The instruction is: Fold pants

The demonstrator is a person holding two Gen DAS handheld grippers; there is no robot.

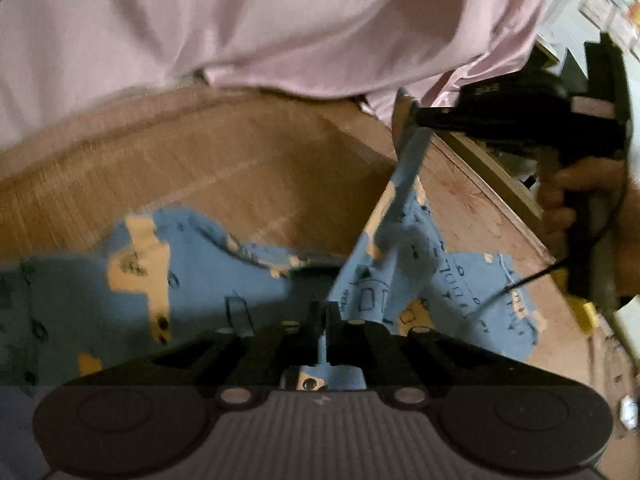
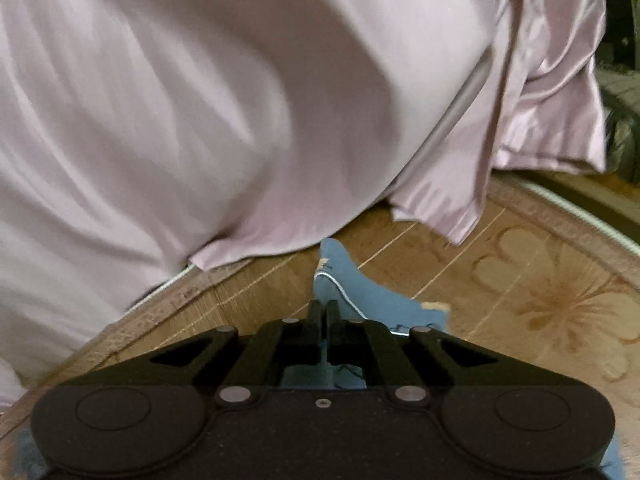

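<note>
Nearest, left gripper (image 1: 325,310) — fingers pinched together on a fold of the blue printed pants (image 1: 200,272), cloth showing between them. Beyond it the pants lie partly spread on the wooden table (image 1: 240,176), one strip pulled up taut toward the right gripper (image 1: 416,118), which I see from the left wrist view clamped on that raised edge, with the hand (image 1: 576,208) around its handle.

Right wrist view: right gripper (image 2: 324,312) pressed shut on the blue cloth (image 2: 340,280), a white-stitched seam running out ahead of the tips; tabletop (image 2: 520,280) with flower pattern behind.

Farthest: the person's pale pink satin garment (image 2: 200,100) filling the background, hanging close over the table edge.

Step in hand, as I judge it — carrying a gripped edge across to make a fold. I would keep both grips level and the span taut, lay the edge down square on the lower layer, and release only once the cloth rests flat
</note>
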